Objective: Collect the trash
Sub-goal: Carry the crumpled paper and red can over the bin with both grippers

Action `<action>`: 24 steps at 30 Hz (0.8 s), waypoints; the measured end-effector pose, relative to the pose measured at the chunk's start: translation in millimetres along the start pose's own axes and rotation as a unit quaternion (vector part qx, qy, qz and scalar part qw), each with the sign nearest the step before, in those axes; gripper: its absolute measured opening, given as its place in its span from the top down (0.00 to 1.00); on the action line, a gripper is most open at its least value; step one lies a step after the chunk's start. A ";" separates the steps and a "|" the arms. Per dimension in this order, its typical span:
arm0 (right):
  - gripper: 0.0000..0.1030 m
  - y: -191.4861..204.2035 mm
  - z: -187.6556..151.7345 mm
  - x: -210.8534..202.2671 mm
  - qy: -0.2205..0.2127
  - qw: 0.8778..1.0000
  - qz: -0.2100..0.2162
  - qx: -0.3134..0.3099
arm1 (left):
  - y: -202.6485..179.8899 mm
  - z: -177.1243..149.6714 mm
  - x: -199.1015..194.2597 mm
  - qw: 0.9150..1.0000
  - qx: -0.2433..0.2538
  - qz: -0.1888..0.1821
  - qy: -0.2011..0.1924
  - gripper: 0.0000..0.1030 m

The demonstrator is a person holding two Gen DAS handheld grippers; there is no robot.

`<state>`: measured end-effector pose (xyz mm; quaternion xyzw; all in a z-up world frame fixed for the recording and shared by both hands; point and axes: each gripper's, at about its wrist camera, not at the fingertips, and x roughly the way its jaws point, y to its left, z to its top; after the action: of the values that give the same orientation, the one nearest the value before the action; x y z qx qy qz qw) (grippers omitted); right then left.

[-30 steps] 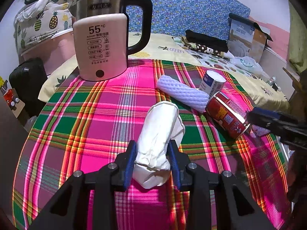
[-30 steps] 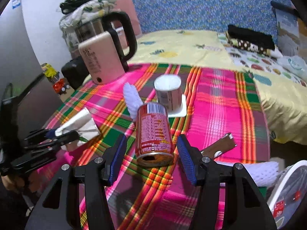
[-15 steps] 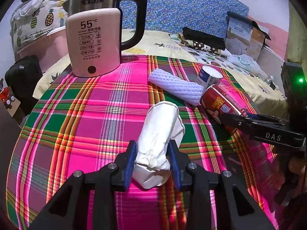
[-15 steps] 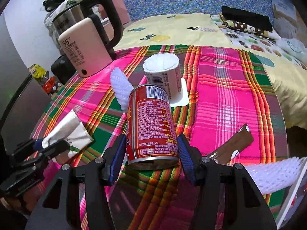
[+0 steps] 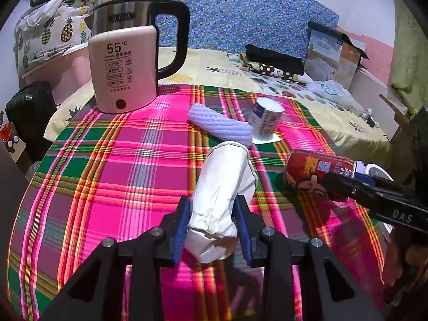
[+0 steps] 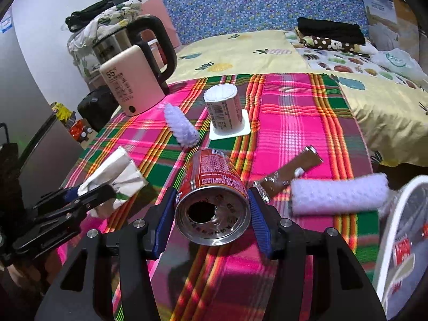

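My left gripper (image 5: 212, 224) is shut on a crumpled white paper bag (image 5: 222, 187) and holds it over the plaid tablecloth (image 5: 107, 182). It also shows in the right wrist view (image 6: 115, 176). My right gripper (image 6: 212, 222) is shut on a red drink can (image 6: 214, 187), lifted off the cloth with its opened end toward the camera. The can also shows in the left wrist view (image 5: 315, 168). A white foam net sleeve (image 5: 222, 127) and an upturned yogurt cup (image 5: 264, 119) lie farther back.
A pink electric kettle (image 5: 124, 69) stands at the table's far left. A brown wrapper (image 6: 291, 171) and a second foam sleeve (image 6: 338, 194) lie near the right edge. A white bin (image 6: 401, 240) sits at lower right. A bed lies behind.
My right gripper closed on the red can and lifted it, tipping its open end toward the camera. The left gripper keeps holding the paper bag and has shifted slightly.
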<state>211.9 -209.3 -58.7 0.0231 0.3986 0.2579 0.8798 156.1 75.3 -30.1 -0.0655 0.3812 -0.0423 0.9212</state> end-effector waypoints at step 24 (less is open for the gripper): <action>0.47 -27.0 -35.7 -79.4 -0.066 0.996 -0.040 0.039 | -89.5 -13.4 -44.8 0.996 0.061 -0.055 -0.021 0.66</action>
<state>154.6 -276.1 -34.9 0.0583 0.3496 0.2050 0.9124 112.5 -8.6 5.5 -0.0310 0.3541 -0.1147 0.9276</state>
